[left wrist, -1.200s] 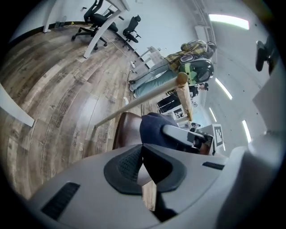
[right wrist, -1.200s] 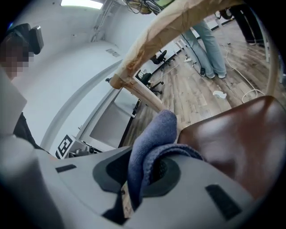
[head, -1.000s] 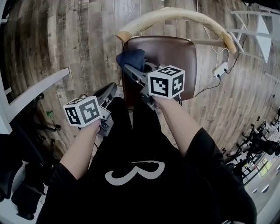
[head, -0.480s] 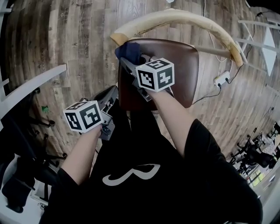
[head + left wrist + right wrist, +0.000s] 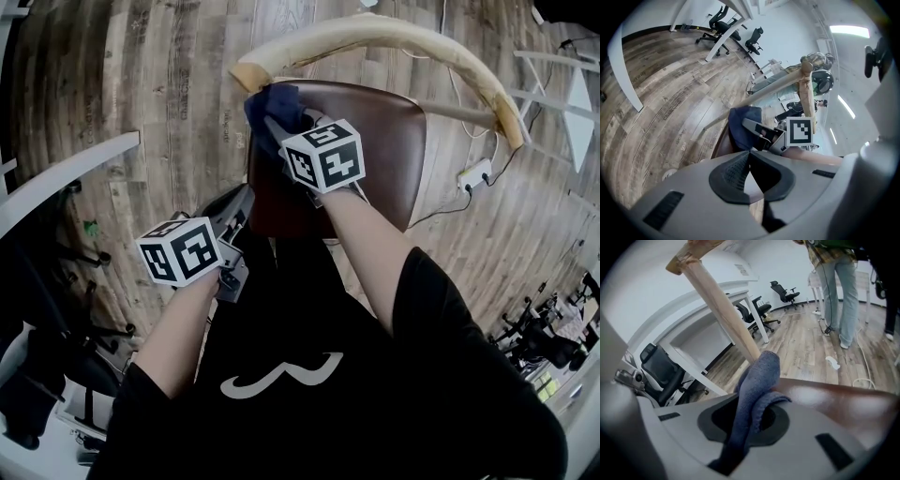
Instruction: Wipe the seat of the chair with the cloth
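The chair's brown seat [image 5: 394, 141] lies ahead of me under a curved wooden backrest [image 5: 375, 33]. A dark blue cloth [image 5: 272, 101] sits bunched at the seat's far left corner, beside the backrest's end. My right gripper [image 5: 274, 122] is shut on it and presses it on the seat. In the right gripper view the cloth [image 5: 757, 380] stands folded between the jaws, over the glossy seat [image 5: 834, 399]. My left gripper [image 5: 240, 199] is shut and empty, held off the seat's near left edge; its jaws meet in the left gripper view [image 5: 750, 153].
A white desk edge [image 5: 66, 183] runs at the left. A white power strip [image 5: 473, 173] with cables lies on the wooden floor at the right. A person's legs [image 5: 839, 291] stand beyond the chair. Office chairs [image 5: 759, 310] stand further off.
My right gripper has slid the cloth across the seat toward its far left corner, up to the backrest's end. The left gripper has barely moved.
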`<action>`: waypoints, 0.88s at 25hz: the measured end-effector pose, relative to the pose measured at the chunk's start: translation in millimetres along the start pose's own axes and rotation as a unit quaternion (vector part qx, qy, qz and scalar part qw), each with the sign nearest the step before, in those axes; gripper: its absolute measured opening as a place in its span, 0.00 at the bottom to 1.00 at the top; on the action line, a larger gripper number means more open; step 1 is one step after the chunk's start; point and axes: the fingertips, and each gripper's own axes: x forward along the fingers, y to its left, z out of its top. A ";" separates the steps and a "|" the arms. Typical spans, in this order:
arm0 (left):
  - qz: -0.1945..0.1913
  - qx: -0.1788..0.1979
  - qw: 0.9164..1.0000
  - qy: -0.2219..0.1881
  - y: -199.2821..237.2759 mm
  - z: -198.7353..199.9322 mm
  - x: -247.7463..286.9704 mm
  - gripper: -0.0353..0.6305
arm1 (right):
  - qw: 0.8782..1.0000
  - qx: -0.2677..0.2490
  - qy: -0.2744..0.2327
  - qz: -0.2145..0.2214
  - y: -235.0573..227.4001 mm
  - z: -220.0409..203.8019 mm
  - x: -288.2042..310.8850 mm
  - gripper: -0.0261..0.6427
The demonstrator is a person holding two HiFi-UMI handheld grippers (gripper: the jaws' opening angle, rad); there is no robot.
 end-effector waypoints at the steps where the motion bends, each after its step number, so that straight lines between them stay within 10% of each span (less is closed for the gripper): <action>1: 0.001 -0.001 1.000 0.000 -0.2 -1.7 0.2 0.07 | 1.000 -0.011 0.002 -0.004 0.0 -0.5 0.2 0.11; 22: -0.008 0.015 1.000 0.023 -21.7 -16.4 26.9 0.07 | 0.996 -0.045 0.015 -0.081 -66.3 -12.6 -48.9 0.11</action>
